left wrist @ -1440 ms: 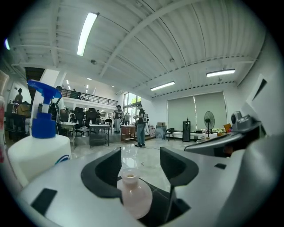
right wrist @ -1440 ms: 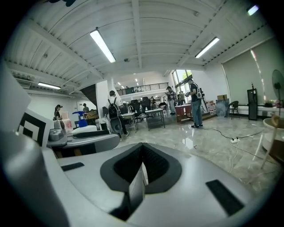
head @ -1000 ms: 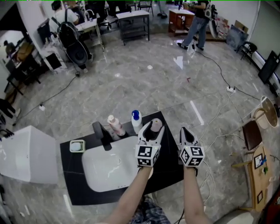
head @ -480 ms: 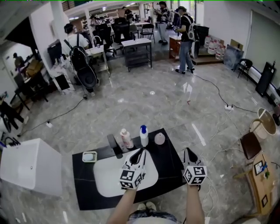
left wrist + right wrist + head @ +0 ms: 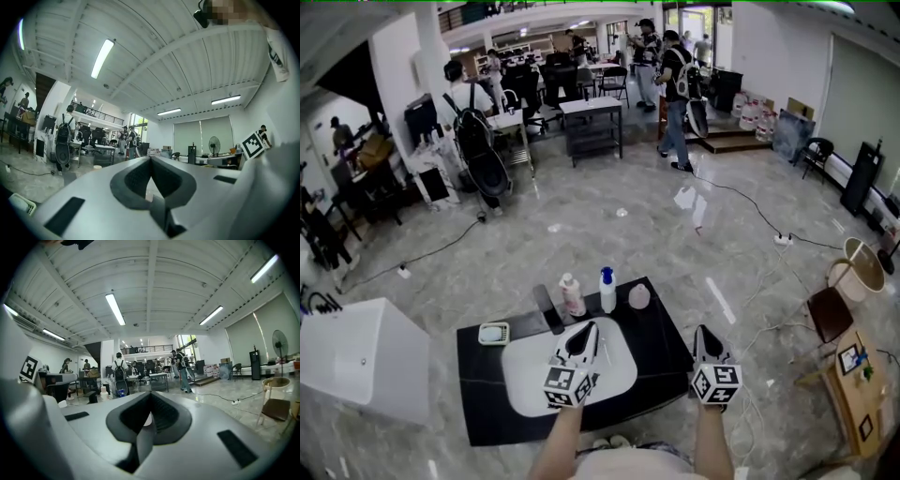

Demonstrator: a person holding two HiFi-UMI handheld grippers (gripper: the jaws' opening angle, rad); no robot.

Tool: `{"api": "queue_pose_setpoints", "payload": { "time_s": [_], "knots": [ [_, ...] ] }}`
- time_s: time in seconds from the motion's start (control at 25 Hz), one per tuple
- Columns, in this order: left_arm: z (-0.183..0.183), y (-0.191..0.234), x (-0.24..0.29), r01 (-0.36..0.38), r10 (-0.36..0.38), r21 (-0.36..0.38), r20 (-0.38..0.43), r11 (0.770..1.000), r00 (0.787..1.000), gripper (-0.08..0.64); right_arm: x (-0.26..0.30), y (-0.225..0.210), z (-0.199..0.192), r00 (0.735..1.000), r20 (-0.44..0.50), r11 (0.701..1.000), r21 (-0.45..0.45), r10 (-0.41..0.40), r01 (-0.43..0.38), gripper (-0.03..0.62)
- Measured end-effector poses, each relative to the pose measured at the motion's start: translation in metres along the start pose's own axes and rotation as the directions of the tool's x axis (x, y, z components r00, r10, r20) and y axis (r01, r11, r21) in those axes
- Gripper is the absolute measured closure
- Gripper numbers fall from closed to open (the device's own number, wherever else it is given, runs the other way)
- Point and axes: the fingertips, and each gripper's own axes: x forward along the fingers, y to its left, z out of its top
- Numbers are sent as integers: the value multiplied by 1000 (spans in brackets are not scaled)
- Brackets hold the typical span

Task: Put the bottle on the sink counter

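Observation:
The black sink counter (image 5: 661, 352) holds a white basin (image 5: 614, 361). At its back edge stand a pale pink bottle (image 5: 639, 297), a blue-capped bottle (image 5: 607, 291) and a pink bottle with a white cap (image 5: 573, 296), all upright. My left gripper (image 5: 590, 327) hovers over the basin, short of the bottles, shut with nothing in it. In the left gripper view its jaws (image 5: 151, 159) meet, empty. My right gripper (image 5: 701, 331) is off the counter's right end, also shut and empty (image 5: 151, 394).
A black tap (image 5: 548, 309) and a soap dish (image 5: 493, 334) sit at the counter's back left. A white cabinet (image 5: 361, 361) stands to the left. Cables (image 5: 750, 211) cross the marble floor, a brown stool (image 5: 830, 314) is at the right, and people stand far back.
The left gripper let go of the pale pink bottle, which now stands on the counter, then drew back over the basin and shut. The head view rose and widened.

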Motion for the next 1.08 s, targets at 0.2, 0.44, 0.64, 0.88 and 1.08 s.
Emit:
{"api": "queue_pose_setpoints", "payload": {
  "time_s": [0.2,0.44,0.64,0.88,1.08],
  "knots": [
    [-1,6,-11,-14,14,-14,11,1000,1000,532,-13,1,3,1000,11,1000,-21,-17,17,577],
    [6,5,-19,-12,11,5,17,1000,1000,534,-22,3,-1,1000,4,999,-23,-22,22,577],
    [10,9,-24,-15,15,3,24,1000,1000,534,-23,4,0,1000,11,1000,-24,-20,20,577],
    [10,3,-26,-11,11,28,10,1000,1000,534,-25,4,1,1000,0,999,-26,-24,24,577],
    [5,-5,-30,-11,10,31,24,999,1000,534,-32,-1,-6,1000,-1,999,-34,-29,29,577]
  ]
}}
